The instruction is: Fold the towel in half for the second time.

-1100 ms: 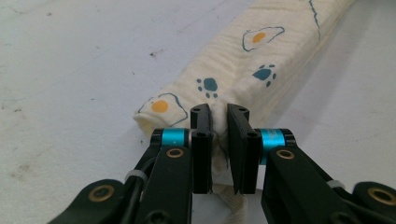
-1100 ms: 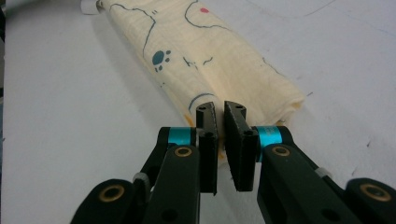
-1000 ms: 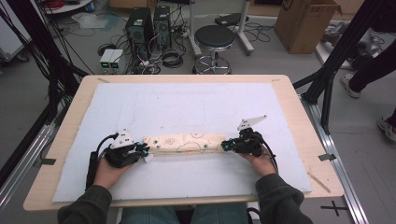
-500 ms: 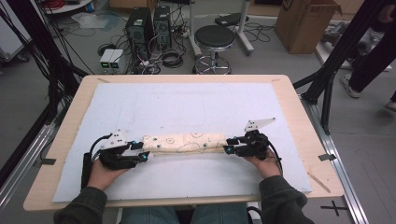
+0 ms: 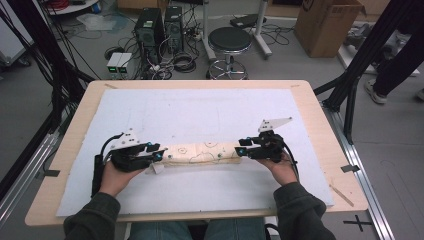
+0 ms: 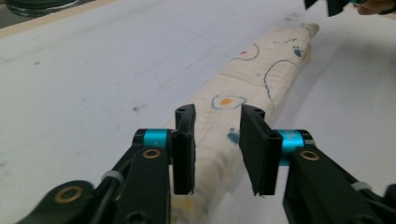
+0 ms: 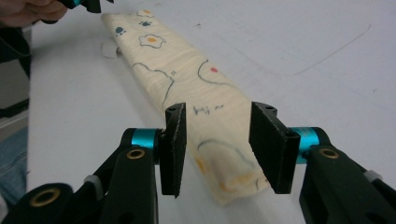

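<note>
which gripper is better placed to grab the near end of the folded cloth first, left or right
Neither clearly: the left gripper and right gripper each stand open, straddling opposite ends of the folded cloth. Either could close now.

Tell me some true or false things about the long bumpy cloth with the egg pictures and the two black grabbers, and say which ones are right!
1. The long cream cloth roll printed with fried eggs and paw prints lies on the white sheet covering the table. True.
2. The left gripper is clamped shut on the roll. False: its jaws stand open, with the roll's end between them.
3. The right gripper has open jaws at the roll's other end. True.
4. The roll stands upright. False: it lies flat, stretched between the two grippers.
5. A round black stool stands on the floor beyond the table. True.
</note>
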The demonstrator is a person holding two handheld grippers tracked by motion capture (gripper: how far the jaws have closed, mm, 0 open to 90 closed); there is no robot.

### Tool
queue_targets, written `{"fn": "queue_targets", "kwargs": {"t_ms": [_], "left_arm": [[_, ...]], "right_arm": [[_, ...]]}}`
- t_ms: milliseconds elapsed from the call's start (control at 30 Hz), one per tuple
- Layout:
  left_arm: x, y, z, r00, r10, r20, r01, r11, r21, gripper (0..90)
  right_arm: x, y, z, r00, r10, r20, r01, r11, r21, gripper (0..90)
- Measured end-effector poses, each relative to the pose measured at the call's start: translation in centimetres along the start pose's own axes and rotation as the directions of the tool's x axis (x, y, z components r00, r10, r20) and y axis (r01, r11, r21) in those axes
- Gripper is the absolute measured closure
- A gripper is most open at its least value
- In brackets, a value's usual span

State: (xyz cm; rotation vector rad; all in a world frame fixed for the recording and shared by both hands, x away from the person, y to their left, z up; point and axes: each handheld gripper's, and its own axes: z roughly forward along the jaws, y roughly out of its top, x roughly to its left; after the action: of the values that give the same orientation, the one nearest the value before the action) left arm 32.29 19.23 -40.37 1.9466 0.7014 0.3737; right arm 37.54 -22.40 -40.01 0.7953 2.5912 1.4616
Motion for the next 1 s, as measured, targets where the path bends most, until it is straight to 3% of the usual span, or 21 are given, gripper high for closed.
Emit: {"fn": "queue_targets", "kwargs": {"t_ms": [200,367,533,600,733,1000], "left_arm": [[-0.7,0.4,2.5,0.9967,0.042,0.07,-0.047,0.9962,0.074,68.4],[0.1,-0.1,3.4,0.9982,0.033,0.051,-0.039,0.99,0.136,67.6],[0.7,-0.7,3.6,0.9991,0.043,0.006,-0.043,0.98,0.194,66.4],[0.9,-1.1,3.5,0.9992,0.04,0.001,-0.039,0.9759,0.215,65.2],[1.4,-1.8,3.1,0.9998,0.022,-0.003,-0.021,0.9752,0.221,63.0],[2.0,-2.6,2.4,0.9988,-0.015,0.046,0.004,0.9761,0.217,53.5]], "right_arm": [[-0.1,1.6,3.1,0.9997,-0.007,-0.025,0.008,0.999,0.038,57.2],[-0.1,2.0,5.2,0.999,-0.017,-0.041,0.019,0.997,0.072,56.3],[0.0,1.5,6.6,0.9989,-0.038,-0.027,0.042,0.985,0.165,51.9],[0.2,1.3,6.8,0.9983,-0.057,-0.015,0.059,0.979,0.196,51.3],[0.3,0.5,6.5,0.9975,-0.07,0.007,0.067,0.976,0.208,50.5],[0.4,-0.8,5.2,0.9949,-0.098,0.024,0.091,0.975,0.205,47.2]]}}
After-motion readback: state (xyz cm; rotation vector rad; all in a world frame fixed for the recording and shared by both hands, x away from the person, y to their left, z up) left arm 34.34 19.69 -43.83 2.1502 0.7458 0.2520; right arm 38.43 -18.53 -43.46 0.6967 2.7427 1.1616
